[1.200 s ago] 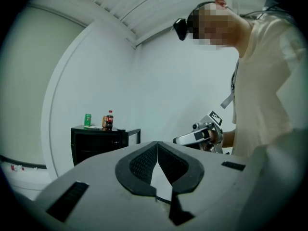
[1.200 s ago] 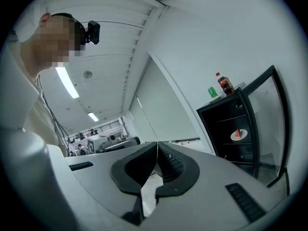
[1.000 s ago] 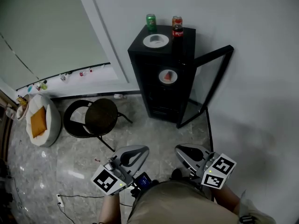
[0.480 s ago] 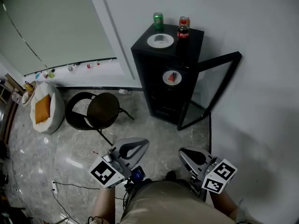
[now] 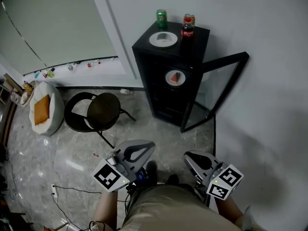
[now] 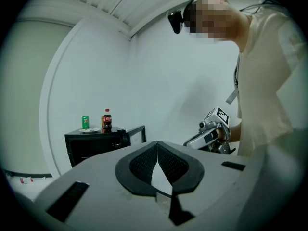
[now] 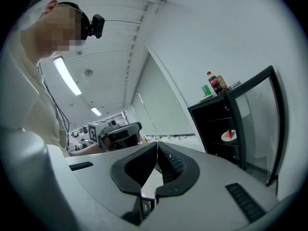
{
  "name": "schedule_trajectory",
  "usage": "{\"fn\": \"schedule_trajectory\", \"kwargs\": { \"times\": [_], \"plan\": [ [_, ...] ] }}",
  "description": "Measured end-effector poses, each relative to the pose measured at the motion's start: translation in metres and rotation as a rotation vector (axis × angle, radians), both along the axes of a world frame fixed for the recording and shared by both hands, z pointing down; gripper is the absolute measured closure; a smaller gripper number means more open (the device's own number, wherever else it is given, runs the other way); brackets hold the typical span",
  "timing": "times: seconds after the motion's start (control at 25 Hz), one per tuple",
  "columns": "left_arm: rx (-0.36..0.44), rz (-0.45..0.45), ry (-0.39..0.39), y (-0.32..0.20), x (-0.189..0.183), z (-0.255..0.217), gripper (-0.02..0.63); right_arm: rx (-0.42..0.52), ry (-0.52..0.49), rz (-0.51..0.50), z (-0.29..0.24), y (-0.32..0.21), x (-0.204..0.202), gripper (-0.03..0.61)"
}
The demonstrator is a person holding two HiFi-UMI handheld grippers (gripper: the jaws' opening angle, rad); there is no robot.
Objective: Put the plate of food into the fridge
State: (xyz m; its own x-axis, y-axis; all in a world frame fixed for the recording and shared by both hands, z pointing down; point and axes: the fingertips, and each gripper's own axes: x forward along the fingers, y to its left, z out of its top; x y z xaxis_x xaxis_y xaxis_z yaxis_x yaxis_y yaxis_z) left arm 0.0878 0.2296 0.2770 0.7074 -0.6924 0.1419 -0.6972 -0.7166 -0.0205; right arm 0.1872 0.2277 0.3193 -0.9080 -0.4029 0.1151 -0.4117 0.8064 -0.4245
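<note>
Soft, even light is cast by ceiling strip lights (image 7: 67,76). The 2 gripper views are warped and darkly vignetted at the edges.

Ahead of you the bare floor (image 5: 163,136) lies open right up to the fridge (image 5: 147,81), but its open door (image 5: 216,88) juts toward you on the right and a round chair (image 5: 102,110) stands near its left side.

Black mini fridge (image 5: 159,95) top's got a green can (image 5: 161,18), red can (image 5: 189,19), cola bottle (image 5: 186,32) and a white plate (image 5: 163,39). Inside, a plate with a red wedge (image 5: 175,77). Marble floor (image 5: 72,153): round chair (image 5: 101,110), white cushion (image 5: 42,109).
</note>
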Motion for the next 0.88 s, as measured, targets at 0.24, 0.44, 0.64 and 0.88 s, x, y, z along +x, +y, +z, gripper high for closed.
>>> {"fn": "schedule_trajectory", "kwargs": {
  "times": [0.24,0.44,0.64,0.88],
  "plan": [
    [0.016,0.023,0.021,-0.016,-0.011,0.002,0.603,-0.001,0.043,0.061,0.004,-0.007,-0.001,0.558],
    [0.017,0.071,0.042,-0.023,-0.024,0.004,0.603,0.004,0.078,0.077,0.004,-0.018,-0.024,0.558],
    [0.014,0.068,0.083,-0.038,-0.057,0.006,0.603,0.009,0.092,0.070,-0.001,-0.029,-0.061,0.558],
    [0.032,0.068,0.119,-0.055,-0.104,0.004,0.603,0.028,0.129,0.094,-0.006,-0.047,-0.101,0.558]
  ]
}}
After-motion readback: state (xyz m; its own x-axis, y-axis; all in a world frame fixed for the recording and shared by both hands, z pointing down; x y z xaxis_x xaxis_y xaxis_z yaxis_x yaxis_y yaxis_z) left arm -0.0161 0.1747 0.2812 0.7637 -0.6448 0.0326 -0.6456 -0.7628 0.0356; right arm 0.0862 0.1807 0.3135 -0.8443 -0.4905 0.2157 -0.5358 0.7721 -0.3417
